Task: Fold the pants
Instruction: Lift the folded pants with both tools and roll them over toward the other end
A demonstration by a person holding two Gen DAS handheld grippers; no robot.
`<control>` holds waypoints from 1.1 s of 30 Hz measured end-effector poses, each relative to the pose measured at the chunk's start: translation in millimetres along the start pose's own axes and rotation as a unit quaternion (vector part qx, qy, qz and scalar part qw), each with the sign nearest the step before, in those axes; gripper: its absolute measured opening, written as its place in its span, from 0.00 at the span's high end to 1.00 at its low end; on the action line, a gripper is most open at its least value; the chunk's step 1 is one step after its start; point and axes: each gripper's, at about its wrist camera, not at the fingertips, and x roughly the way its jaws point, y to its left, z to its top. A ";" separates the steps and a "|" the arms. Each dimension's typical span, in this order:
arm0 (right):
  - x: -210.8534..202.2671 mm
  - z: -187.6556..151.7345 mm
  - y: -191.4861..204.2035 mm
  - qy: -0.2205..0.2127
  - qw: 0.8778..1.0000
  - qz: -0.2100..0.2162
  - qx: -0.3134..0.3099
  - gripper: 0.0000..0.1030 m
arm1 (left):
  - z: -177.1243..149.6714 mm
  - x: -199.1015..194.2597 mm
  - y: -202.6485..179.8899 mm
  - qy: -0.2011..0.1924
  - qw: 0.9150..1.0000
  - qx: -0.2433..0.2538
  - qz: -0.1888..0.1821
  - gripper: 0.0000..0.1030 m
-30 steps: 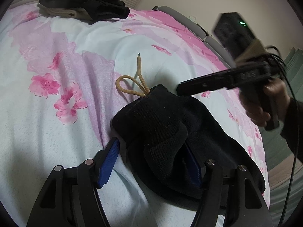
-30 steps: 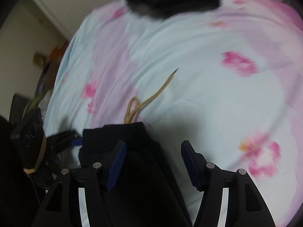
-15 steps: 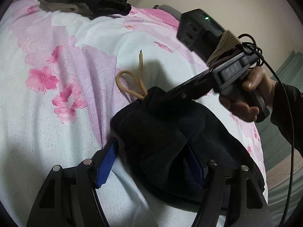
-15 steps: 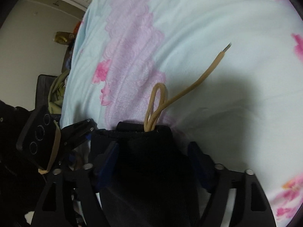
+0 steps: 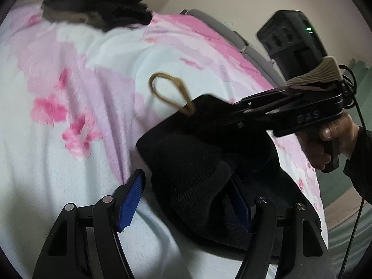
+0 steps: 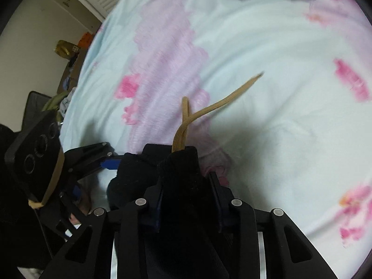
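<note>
The right tool (image 6: 187, 200) has come down and its jaws have just closed, pinching the black pants (image 6: 179, 174) waistband; the left tool (image 5: 186, 200) stays spread around a fold on the bed (image 5: 58, 162).

Black left gripper (image 5: 186, 200) frame, blue ribbed jaws, silver screws.

You worked over a bed (image 5: 76, 53) spread in pale blue and pink florals; the black pants (image 5: 197, 160) lay bunched on it, dark clothes (image 5: 100, 4) heaped far off.
</note>
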 end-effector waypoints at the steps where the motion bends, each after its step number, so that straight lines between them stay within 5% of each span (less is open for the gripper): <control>1: -11.0 -3.4 0.9 -0.012 1.000 -0.007 -0.005 0.68 | 1.7 -4.7 -6.3 -0.009 1.000 0.012 0.001 0.32; 13: -135.2 -68.5 41.9 -0.149 0.988 -0.039 -0.014 0.68 | -2.8 -64.6 -110.0 -0.100 0.984 0.149 0.004 0.38; 27: -215.0 -210.5 91.0 -0.266 0.960 -0.081 -0.023 0.68 | -33.4 -100.6 -214.3 -0.083 0.966 0.243 -0.032 0.35; 33: -227.4 -263.4 104.7 -0.308 0.946 -0.100 -0.022 0.68 | -61.9 -111.8 -254.1 -0.100 0.944 0.314 -0.015 0.35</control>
